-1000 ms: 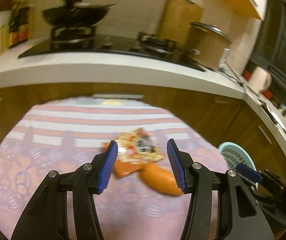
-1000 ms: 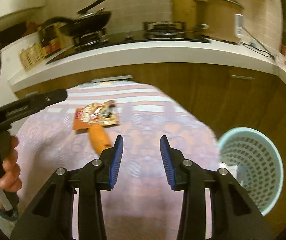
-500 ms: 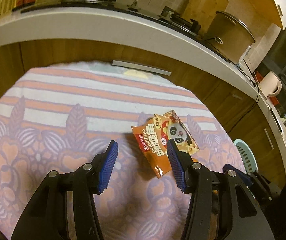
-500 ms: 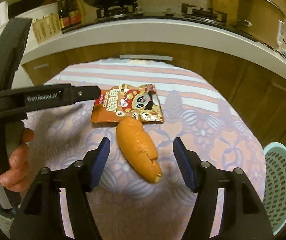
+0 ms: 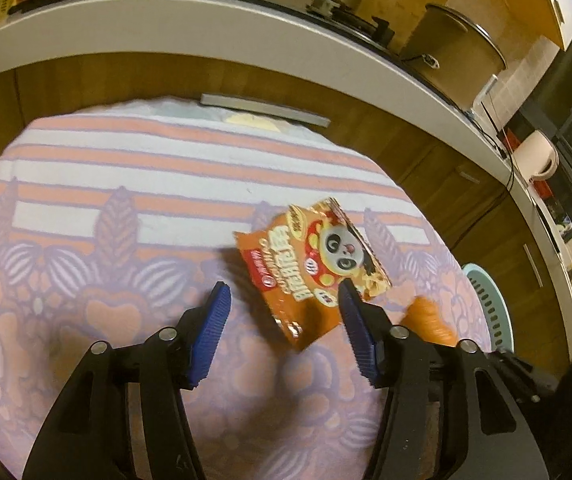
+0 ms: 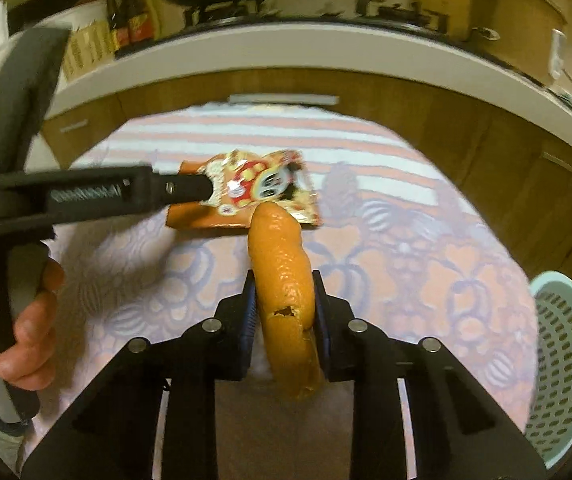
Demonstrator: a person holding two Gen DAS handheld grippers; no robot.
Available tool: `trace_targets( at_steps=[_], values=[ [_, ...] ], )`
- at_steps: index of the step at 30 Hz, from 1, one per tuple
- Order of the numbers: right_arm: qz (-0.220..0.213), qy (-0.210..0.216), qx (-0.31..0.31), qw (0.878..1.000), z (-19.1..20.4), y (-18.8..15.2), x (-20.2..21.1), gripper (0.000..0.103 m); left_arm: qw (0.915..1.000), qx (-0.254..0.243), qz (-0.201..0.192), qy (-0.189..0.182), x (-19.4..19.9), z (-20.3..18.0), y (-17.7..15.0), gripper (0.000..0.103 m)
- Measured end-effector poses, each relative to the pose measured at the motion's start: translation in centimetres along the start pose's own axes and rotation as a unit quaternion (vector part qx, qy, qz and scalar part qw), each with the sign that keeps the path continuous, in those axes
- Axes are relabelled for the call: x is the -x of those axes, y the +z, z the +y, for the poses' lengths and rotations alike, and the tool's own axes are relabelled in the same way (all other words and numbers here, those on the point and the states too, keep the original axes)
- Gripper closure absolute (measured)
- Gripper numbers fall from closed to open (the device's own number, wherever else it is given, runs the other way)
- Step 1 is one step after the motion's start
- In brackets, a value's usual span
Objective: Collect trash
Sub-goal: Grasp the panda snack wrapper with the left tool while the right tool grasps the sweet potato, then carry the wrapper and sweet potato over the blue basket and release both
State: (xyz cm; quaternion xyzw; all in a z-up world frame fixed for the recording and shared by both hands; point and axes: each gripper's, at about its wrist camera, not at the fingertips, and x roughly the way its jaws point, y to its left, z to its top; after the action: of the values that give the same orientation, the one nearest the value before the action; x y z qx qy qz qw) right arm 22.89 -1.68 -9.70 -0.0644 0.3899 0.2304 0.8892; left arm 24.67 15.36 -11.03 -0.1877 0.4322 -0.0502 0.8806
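An orange snack packet with a panda point(image 5: 309, 268) lies on the patterned tablecloth point(image 5: 126, 208); it also shows in the right wrist view point(image 6: 254, 190). My left gripper point(image 5: 282, 332) is open, just short of the packet's near corner. A curled orange peel point(image 6: 286, 292) sits between the pads of my right gripper point(image 6: 282, 312), which is shut on it; part of the peel shows in the left wrist view point(image 5: 429, 320). The left gripper point(image 6: 190, 190) reaches over the packet in the right wrist view.
A pale green perforated basket point(image 6: 561, 364) stands on the floor right of the table, also in the left wrist view point(image 5: 485, 304). A white kitchen counter point(image 5: 206, 28) with hob and pot runs behind the table. Wooden cabinets point(image 6: 465, 128) are below it.
My right gripper moved forward and closed on the orange peel. My left gripper shifted slightly closer to the packet and stayed open.
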Motion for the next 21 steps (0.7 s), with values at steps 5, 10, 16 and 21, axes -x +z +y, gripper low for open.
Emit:
trace_targets(
  at_steps=[5,10,16,21],
  values=[
    [-0.017,-0.009,-0.026,0.999,-2.6,-0.1,1.8,0.081,0.9997,-0.019,0.01,0.012,-1.1,-1.7,-0.3,0.08],
    [-0.031,-0.021,-0.049,0.998,-5.2,-0.4,3.3,0.081,0.9993,-0.032,0.002,0.019,-1.4,-3.2,-0.5,0.099],
    [-0.046,-0.038,-0.069,0.996,-7.7,-0.8,5.0,0.081,0.9987,-0.044,-0.025,0.01,0.0,-4.8,-0.1,0.101],
    [-0.062,-0.047,-0.082,0.994,-9.3,-1.0,6.6,0.081,0.9965,-0.063,-0.055,0.0,2.2,-6.8,0.0,0.103]
  ],
)
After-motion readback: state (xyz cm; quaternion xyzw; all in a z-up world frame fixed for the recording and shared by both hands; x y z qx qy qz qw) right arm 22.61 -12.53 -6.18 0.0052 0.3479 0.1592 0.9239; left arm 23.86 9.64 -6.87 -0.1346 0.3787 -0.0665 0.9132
